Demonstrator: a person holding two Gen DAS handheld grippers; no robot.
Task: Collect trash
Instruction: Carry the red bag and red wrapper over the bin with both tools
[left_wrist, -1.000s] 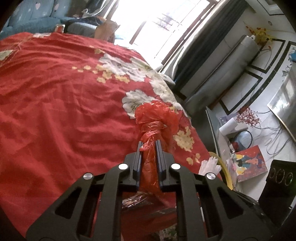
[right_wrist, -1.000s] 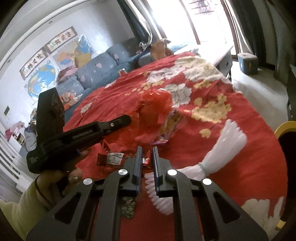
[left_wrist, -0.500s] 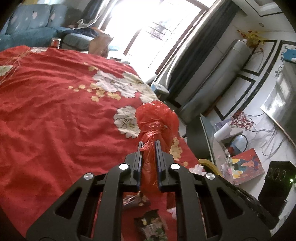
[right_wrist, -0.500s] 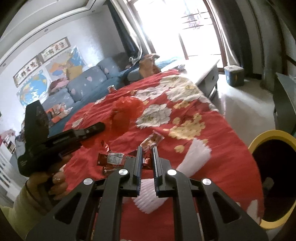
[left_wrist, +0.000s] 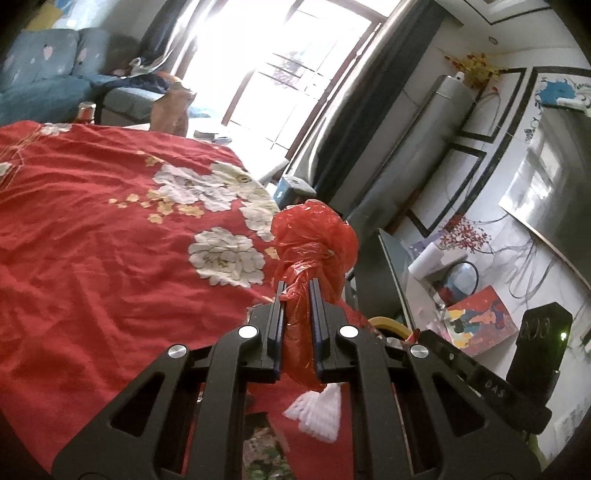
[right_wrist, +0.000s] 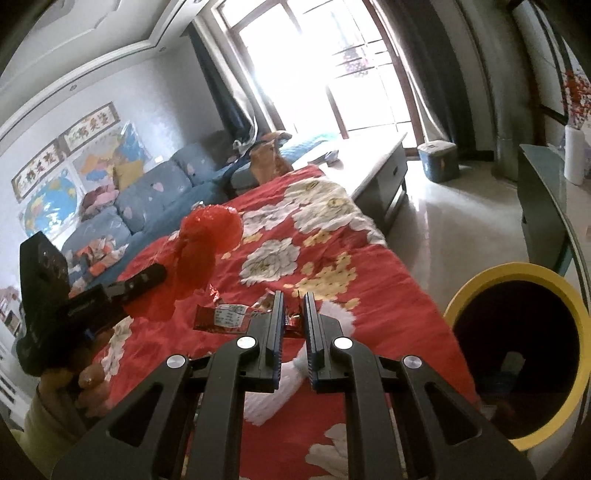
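Note:
My left gripper (left_wrist: 297, 286) is shut on a crumpled red plastic bag (left_wrist: 314, 236) and holds it above the red flowered tablecloth (left_wrist: 92, 240). The bag (right_wrist: 201, 243) and the left gripper (right_wrist: 147, 277) also show in the right wrist view, raised at the left. My right gripper (right_wrist: 293, 297) has its jaws nearly closed with a narrow gap and nothing between them; it hovers over snack wrappers (right_wrist: 221, 317) and a white foam net sleeve (right_wrist: 269, 391) on the cloth. A yellow-rimmed bin (right_wrist: 517, 343) stands to the right of the table.
The white foam sleeve (left_wrist: 317, 410) also lies below the left gripper. A grey side table (right_wrist: 543, 206) with a paper roll (right_wrist: 574, 158) stands right of the bin. A blue sofa (right_wrist: 147, 195) and a low cabinet (right_wrist: 376, 162) are beyond the table.
Both grippers have lifted and tilted up. The left one has carried the red bag higher and toward the table's right edge. The bin has come into the right wrist view.

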